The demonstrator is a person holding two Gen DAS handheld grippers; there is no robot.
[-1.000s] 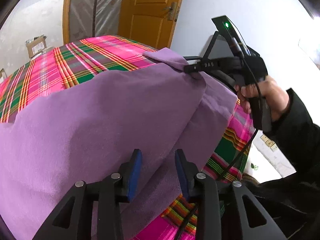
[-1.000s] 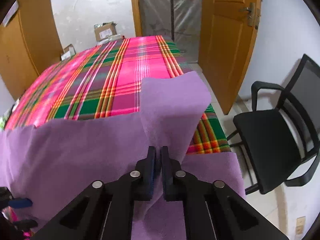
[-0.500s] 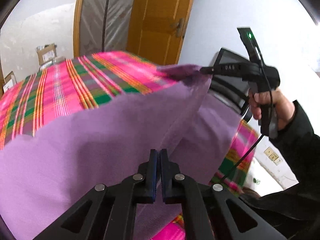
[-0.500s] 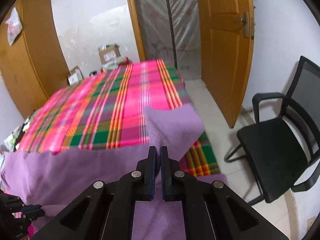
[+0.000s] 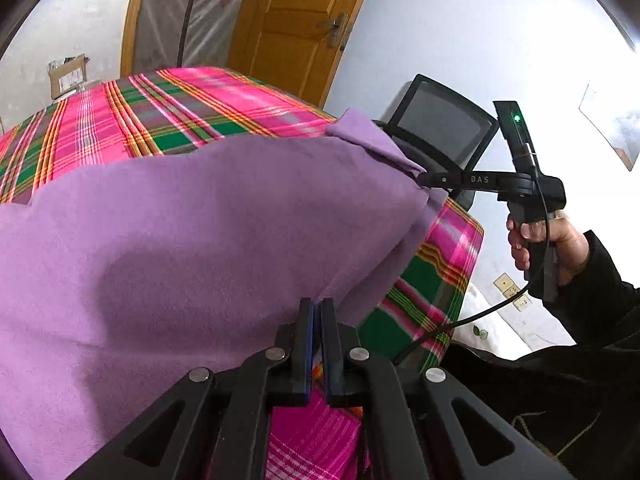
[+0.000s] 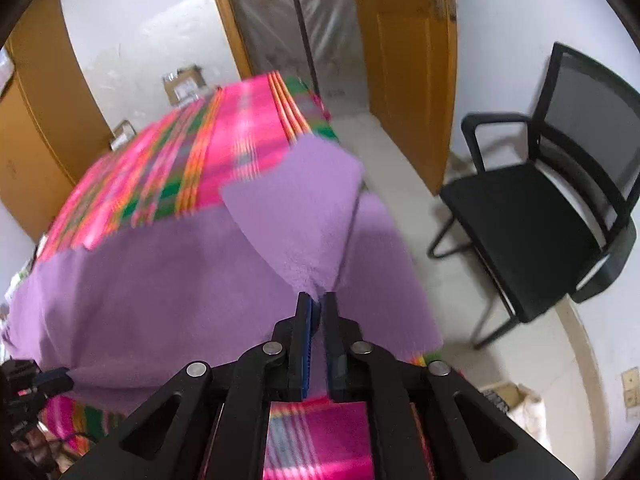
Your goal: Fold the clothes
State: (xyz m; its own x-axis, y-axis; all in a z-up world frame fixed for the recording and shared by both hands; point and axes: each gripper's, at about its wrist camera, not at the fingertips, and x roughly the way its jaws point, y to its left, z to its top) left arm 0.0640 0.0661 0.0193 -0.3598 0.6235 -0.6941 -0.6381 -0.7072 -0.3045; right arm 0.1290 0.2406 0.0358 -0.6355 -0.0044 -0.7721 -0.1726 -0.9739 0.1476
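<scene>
Cloth point(image 5: 208, 232) hangs stretched above the table point(image 5: 168, 112), my left gripper point(image 5: 316, 312) clenched on its edge, my right gripper point(image 6: 317, 308) grasping a corner though its jaws are easing apart, so I can fold it.

The right gripper point(image 6: 318, 306) pinches a bunched corner of the purple cloth point(image 6: 200, 280); its jaws are opening, the fabric between them. The cloth spreads away to the left over the near edge of the pink plaid table cover point(image 6: 192, 160), one flap standing up beyond the fingertips. The left gripper point(image 6: 56, 376) shows dimly at the cloth's far-left corner. A black office chair point(image 6: 536, 220) stands to the right, near an orange door point(image 6: 408, 60).
</scene>
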